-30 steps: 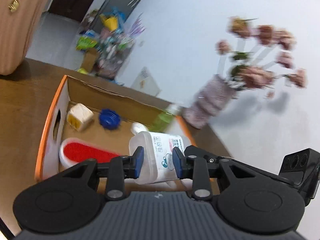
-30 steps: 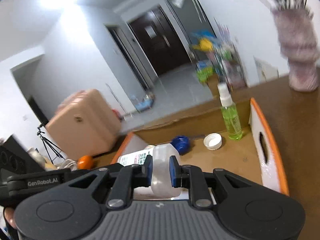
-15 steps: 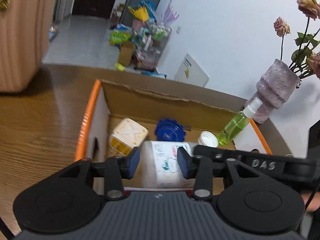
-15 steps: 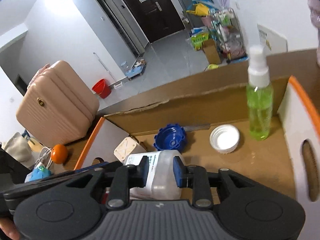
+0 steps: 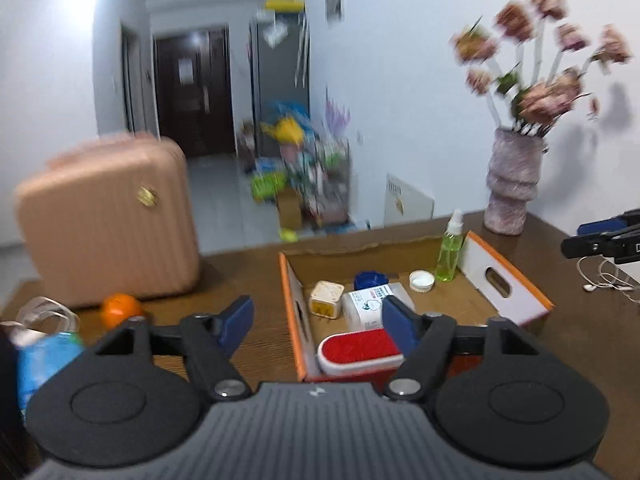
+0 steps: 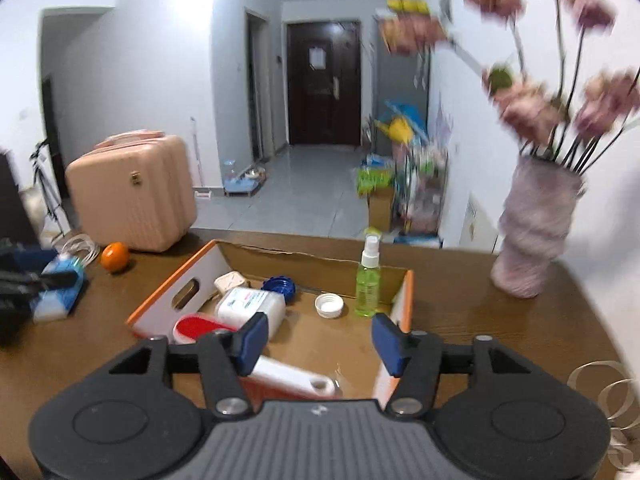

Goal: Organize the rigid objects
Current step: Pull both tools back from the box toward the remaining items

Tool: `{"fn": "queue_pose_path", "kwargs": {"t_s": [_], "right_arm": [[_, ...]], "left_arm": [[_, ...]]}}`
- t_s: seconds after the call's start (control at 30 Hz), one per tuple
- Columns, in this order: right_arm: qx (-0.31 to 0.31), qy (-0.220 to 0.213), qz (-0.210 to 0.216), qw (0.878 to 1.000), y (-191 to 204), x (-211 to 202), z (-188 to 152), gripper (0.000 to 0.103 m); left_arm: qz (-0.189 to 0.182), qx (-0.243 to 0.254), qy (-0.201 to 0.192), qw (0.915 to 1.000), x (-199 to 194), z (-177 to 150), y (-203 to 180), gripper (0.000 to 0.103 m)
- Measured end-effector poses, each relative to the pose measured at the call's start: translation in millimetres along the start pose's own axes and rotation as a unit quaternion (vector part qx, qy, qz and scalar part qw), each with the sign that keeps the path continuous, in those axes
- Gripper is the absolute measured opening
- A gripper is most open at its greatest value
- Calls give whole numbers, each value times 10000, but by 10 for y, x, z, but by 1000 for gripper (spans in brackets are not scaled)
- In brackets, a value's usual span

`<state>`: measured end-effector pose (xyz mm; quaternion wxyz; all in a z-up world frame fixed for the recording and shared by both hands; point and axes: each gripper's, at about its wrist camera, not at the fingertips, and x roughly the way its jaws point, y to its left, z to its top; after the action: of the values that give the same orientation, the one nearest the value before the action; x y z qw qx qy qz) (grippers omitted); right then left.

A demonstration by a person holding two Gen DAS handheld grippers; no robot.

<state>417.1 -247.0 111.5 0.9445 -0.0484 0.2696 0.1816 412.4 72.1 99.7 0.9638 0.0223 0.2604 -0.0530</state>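
An orange-rimmed cardboard box (image 5: pixel 504 286) (image 6: pixel 188 276) sits on the brown table. Inside lie a white labelled plastic container (image 5: pixel 370 304) (image 6: pixel 252 306), a red-and-white brush (image 5: pixel 358 350) (image 6: pixel 200 328), a cream cube (image 5: pixel 327 299) (image 6: pixel 230 282), a blue lid (image 5: pixel 371 279) (image 6: pixel 280 286), a white cap (image 5: pixel 421 280) (image 6: pixel 329 305) and an upright green spray bottle (image 5: pixel 450 252) (image 6: pixel 368 280). My left gripper (image 5: pixel 316 326) hangs above the box's near left side, jaws opening, nothing between them. My right gripper (image 6: pixel 316 342) hovers over the box's near edge, jaws opening, also empty.
A pink suitcase (image 5: pixel 108 220) (image 6: pixel 132 192) stands at the table's far left, with an orange (image 5: pixel 120 310) (image 6: pixel 115 256) and a blue packet (image 5: pixel 40 360) (image 6: pixel 60 284) beside it. A vase of pink flowers (image 5: pixel 514 184) (image 6: pixel 536 228) stands far right. White earphones (image 5: pixel 604 280) lie at the right.
Both grippers let go of the white container, which now lies in the box. Both have opened, pulled back and risen, so the whole box and table show.
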Motion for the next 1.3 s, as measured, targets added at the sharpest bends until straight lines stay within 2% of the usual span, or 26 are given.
{"fn": "queue_pose_path", "kwargs": {"t_s": [0.03,0.1,0.2,0.27,0.33,0.47,0.6,0.73,0.93,1.1,1.2,1.3], "right_arm": [[-108,-109,-28,9999,41,-185,-80,60],[-228,-269,-59,9994,130,-500,-220,61],[-224,-602,-36,9979,281,-926,-482,64],[-231,-831,17,9963,393,-1188,-735,71],[-257,-951,-8,9951,500,-1390,-1028,72],[-143,-1030,-137,9945,737,-1672,-1640,73],[-34,-770,-1,9970,929,-1832,-2172,73],[-11,-522,135,9985,1041,-1892,-2466,73],[95,-512,-32,9986,993,-1829,-2530,73],[257,-318,-122,9991,850,-1548,-2467,73],[189,-152,-97,9997,778,-1298,-2364,73],[188,0,-148,9997,695,-994,-2244,73]], "left_arm": [[84,68,-173,9998,-224,-75,-30,84],[152,115,-487,9986,-676,-263,-96,84],[227,94,-741,9970,-1198,-527,-236,88],[327,96,-906,9953,-1497,-720,-345,96],[415,94,-1068,9934,-1770,-945,-458,97],[460,23,-1151,9923,-2187,-1459,-664,99],[484,-277,-1045,9930,-2470,-1999,-829,99],[455,-291,-729,9959,-2543,-2326,-937,99],[426,-241,-739,9961,-2546,-2427,-1009,99],[407,-262,-562,9972,-2313,-2386,-1015,94],[349,-249,-376,9984,-2037,-2261,-1032,93],[209,-196,-355,9990,-1748,-2141,-1036,93]]}}
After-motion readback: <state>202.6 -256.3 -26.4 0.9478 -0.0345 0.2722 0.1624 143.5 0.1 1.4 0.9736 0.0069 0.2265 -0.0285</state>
